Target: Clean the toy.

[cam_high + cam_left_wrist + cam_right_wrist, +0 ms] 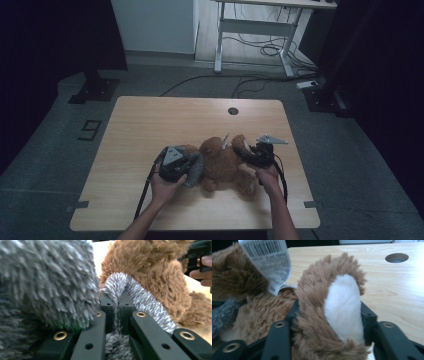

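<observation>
The brown plush toy [223, 162] lies on the near half of the table [150, 125], nearer than the round cable hole [233, 111], and both grippers have hold of it. The left gripper [117, 305], at the toy's left side, has its jaws pinched together on a thin strip of grey plush [140, 300], part of the grey fur [196, 169] attached at that side. The right gripper [329, 315], at the toy's right side, has its jaws around a brown ear-like flap with a white inner face [342, 307]; the pads look pressed into the fur, so I judge it clamped on the flap. A white printed tag [268, 261] hangs just beside that flap.

The step in hand looks like securing a two-point grip before lifting or turning the toy. The next move calls for both hands to travel together: the holds are on thin, soft parts, so an uneven pull may stretch the fur or slip off.

No container stands on the table; nothing here is held in one.
</observation>
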Demonstrator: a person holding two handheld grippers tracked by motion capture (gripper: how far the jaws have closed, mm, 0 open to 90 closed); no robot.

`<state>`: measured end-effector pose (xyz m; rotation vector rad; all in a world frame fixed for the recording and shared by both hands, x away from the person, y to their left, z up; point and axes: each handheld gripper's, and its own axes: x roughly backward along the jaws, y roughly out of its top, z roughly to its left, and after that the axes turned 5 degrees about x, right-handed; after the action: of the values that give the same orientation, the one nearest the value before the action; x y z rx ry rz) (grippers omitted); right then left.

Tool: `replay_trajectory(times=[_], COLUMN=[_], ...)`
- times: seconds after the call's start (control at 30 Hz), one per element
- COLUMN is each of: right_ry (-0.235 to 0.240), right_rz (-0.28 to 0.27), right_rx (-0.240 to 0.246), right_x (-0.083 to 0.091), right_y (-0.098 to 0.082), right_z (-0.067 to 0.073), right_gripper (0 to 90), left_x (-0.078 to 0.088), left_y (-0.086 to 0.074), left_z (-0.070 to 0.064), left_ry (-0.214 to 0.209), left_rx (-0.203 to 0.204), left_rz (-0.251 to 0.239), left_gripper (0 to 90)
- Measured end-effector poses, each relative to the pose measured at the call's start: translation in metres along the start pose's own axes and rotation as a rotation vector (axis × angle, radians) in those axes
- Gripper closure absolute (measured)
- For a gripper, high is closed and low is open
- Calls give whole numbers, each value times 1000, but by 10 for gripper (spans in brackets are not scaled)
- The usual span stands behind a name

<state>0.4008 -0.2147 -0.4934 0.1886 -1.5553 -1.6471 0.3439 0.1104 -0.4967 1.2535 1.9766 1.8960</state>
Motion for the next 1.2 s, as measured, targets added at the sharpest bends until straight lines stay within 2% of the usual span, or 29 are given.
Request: replay_trajectory(times=[0.1, 0.3, 0.4, 0.47, 0.53, 0.6, 0.67, 0.73, 0.83, 0.9, 0.97, 1.07, 1.13, 1.2], right_ry=[3, 21, 18, 11, 1, -9, -10, -12, -9, -7, -7, -9, -6, -2], right_rz=[-1, -40, -54, -58, -59, -66, -71, -74, -81, -85, -90, -92, -96, -99], right_rx=[18, -9, -1, 21, 40, 58, 62, 64, 62, 66, 66, 55, 46, 41], right_x=[7, 13, 13, 13, 15, 15, 15, 15, 15, 15, 16, 17, 17, 17], right_y=[-12, -31, -35, -36, -35, -36, -36, -36, -36, -36, -36, -37, -38, -39], right_z=[7, 8, 9, 11, 11, 12, 12, 12, 12, 12, 11, 10, 8, 7], right_gripper=[566, 592, 619, 634, 643, 646, 645, 645, 645, 645, 645, 645, 645, 645], left_x=[3, 6, 8, 11, 15, 15, 11, 4, -16, -32, -49, -64, -60, -52], left_y=[-4, -7, -4, 2, 14, 28, 41, 53, 67, 75, 77, 72, 70, 68], left_z=[-4, -9, -8, -9, -13, -20, -29, -43, -61, -70, -76, -72, -65, -56], left_ry=[-8, -17, -35, -49, -56, -56, -76, -89, -97, -102, -84, -67, -70, -55], left_rx=[-3, 3, 21, 29, 30, 4, -15, -51, -79, -92, -108, -99, -82, -71], left_rz=[-4, -5, 2, 7, -9, -23, -29, -27, -15, 13, 52, 80, 70, 59], left_gripper=[851, 851, 850, 848, 847, 847, 847, 846, 844, 844, 843, 843, 844, 844])
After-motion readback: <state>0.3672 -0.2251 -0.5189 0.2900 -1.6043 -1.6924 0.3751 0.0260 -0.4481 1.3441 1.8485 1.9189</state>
